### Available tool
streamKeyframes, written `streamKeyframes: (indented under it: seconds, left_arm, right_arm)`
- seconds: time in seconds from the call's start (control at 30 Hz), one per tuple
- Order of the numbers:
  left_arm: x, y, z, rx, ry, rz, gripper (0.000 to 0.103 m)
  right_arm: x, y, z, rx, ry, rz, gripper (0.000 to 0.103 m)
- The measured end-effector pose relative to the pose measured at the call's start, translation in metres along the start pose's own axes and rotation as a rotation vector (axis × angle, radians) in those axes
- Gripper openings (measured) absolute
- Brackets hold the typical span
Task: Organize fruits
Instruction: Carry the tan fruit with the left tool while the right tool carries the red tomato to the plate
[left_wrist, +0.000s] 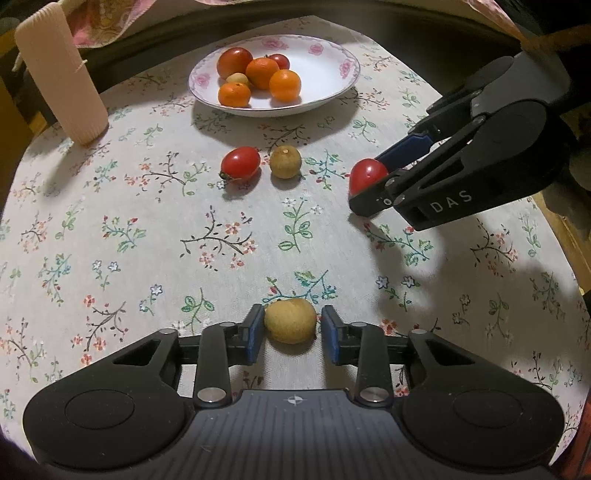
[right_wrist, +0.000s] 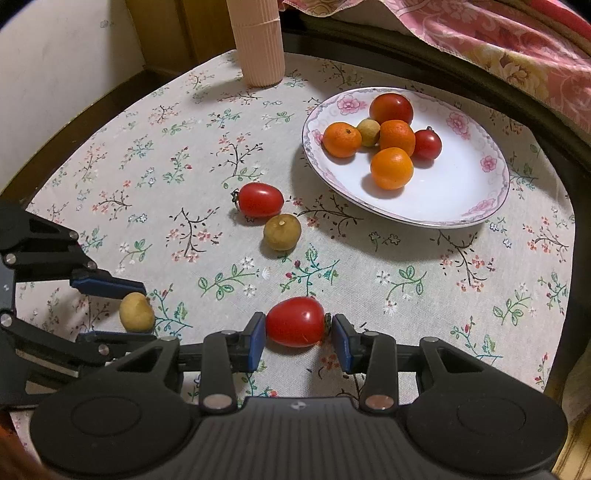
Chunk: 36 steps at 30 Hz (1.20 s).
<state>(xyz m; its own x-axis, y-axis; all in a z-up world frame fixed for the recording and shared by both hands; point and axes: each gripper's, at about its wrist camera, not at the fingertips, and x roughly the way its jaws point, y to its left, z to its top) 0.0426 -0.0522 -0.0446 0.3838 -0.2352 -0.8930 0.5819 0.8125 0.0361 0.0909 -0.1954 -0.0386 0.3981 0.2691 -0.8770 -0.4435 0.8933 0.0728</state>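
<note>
Pick-up step w/ both claws at once: left claw sits low on the surface, jaws spread either side of the tan longan, small gaps both sides, not clamped yet. Right claw likewise brackets the red tomato, left pad touching, right pad just off. Next, prob.: squeeze gently, lift, carry fwd to the plate ahead-right of the right claw.

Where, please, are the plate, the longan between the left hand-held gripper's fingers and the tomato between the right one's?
plate (right_wrist: 461, 192), right wrist view, bare white inner surface.
longan (left_wrist: 290, 320), left wrist view, middle of its tan skin.
tomato (right_wrist: 295, 321), right wrist view, centre of its red skin.
</note>
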Motion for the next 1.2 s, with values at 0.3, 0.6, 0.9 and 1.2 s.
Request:
streamKeyframes:
  seconds: [0.3, 0.6, 0.9, 1.2]
  left_arm:
    - [-0.002, 0.001, 0.010, -0.004, -0.019, 0.008, 0.038]
    - [-0.001, 0.008, 0.023, -0.026, -0.050, 0.037, 0.038]
    - [-0.004, 0.010, 0.035, -0.030, -0.083, 0.051, 0.038]
    - [-0.002, 0.009, 0.045, -0.024, -0.094, 0.055, 0.038]
  right_arm:
    - [-0.005, 0.000, 0.000, -0.001, -0.023, -0.038, 0.038]
    - [-0.014, -0.003, 0.004, 0.017, -0.051, -0.056, 0.038]
    - [-0.018, -0.002, 0.006, 0.028, -0.069, -0.067, 0.038]
    - [-0.022, -0.003, 0.005, 0.040, -0.081, -0.075, 0.038]
